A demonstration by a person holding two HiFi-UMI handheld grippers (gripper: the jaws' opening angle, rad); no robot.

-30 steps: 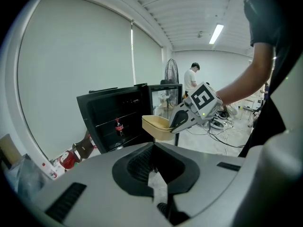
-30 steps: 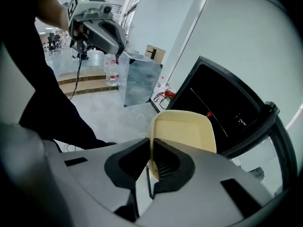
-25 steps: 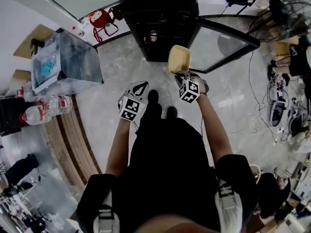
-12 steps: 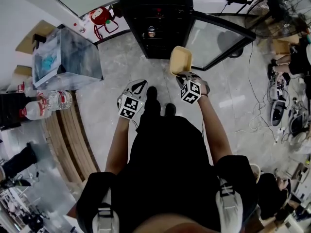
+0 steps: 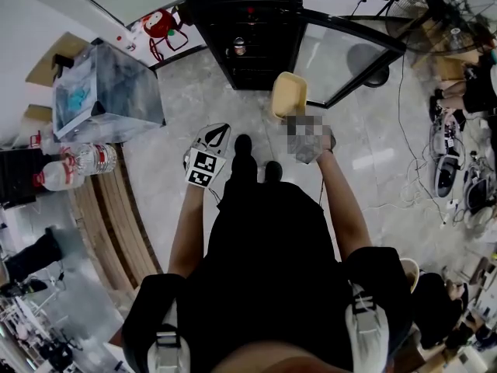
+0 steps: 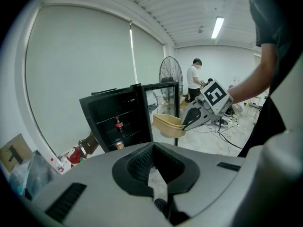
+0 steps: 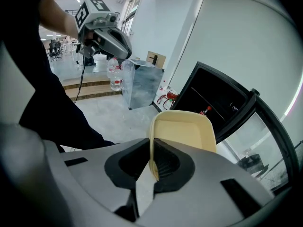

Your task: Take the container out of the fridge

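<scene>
A pale yellow container [image 5: 288,95] hangs above the floor in front of the black fridge [image 5: 247,29], whose glass door [image 5: 349,57] stands open to the right. My right gripper [image 5: 297,121] is shut on the container's near rim; in the right gripper view the rim [image 7: 152,160] sits edge-on between the jaws. The left gripper [image 5: 218,135] hovers to the left, shut, with nothing in it. From the left gripper view the container [image 6: 168,125] shows tilted in the right gripper [image 6: 189,122]. A cola bottle [image 6: 117,125] and a can [image 6: 118,145] stay on the fridge shelves.
A metal-clad box [image 5: 105,92] stands on the floor at left, with water bottles [image 5: 74,169] on curved wooden steps [image 5: 109,224]. A red toy [image 5: 159,26] lies by the wall. A fan [image 5: 443,6] and cables [image 5: 450,169] occupy the right side.
The fridge has slid slightly up the frame, so both grippers and the held container sit a little farther from it. The left gripper has dropped a touch lower.
</scene>
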